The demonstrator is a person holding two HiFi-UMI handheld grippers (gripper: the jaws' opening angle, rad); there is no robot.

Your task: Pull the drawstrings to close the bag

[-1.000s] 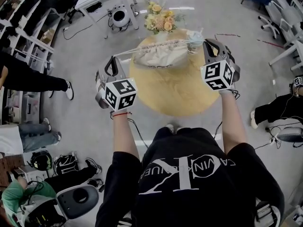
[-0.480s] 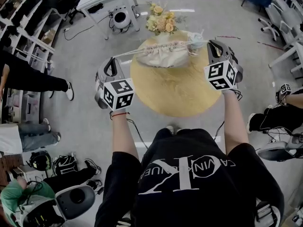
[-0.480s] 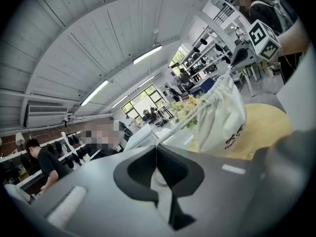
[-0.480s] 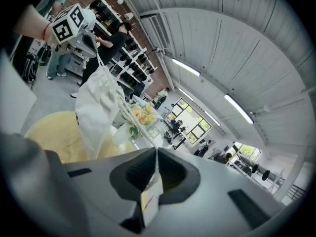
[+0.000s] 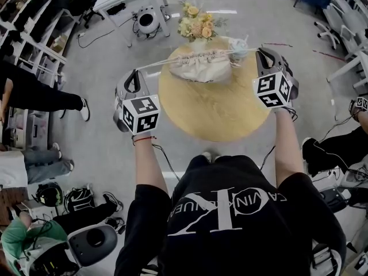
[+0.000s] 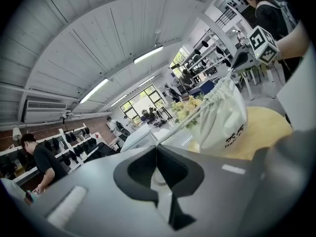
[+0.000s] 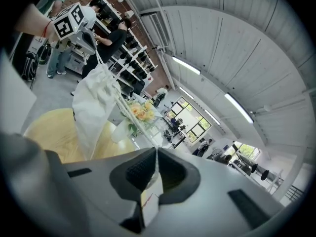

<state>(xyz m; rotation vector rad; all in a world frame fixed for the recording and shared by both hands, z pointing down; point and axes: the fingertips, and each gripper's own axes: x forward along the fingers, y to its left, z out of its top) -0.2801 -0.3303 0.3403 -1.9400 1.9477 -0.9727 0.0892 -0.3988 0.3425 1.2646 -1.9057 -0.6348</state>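
A round desk [image 5: 214,111] with a smooth, honey-coloured wooden top fills the middle of the head view. At its far edge, in the upper centre of the frame, lies the bag [image 5: 201,68]. It is a soft pouch of pale, off-white cloth, its mouth bunched into tight ridged pleats along the top edge. Just beyond it stands a bunch of yellow and cream flowers [image 5: 198,25].

Two thin, pale drawstrings leave the pleated mouth in opposite directions, both pulled into straight lines. The left drawstring [image 5: 154,65] runs to the left tongs [image 5: 133,76] at the left of the frame, off the desk's rim. The right drawstring [image 5: 246,52] is shorter and runs to the right tongs [image 5: 263,55] at the upper right.

In the left gripper view the dark, matte pads meet in a narrow seam. The left tongs [image 6: 157,151] are clamped on the cord [image 6: 186,124], which rises to the slumped bag [image 6: 224,112]; dark print shows on the cloth.

In the right gripper view the ribbed pads are likewise pressed together. The right tongs [image 7: 156,154] pinch the cord [image 7: 129,113] that leads to the bag [image 7: 96,105], which here tapers downward in limp folds over the desk. A small pale tab sits low between these pads.

Each of the tongs carries a white cube with black square markers.
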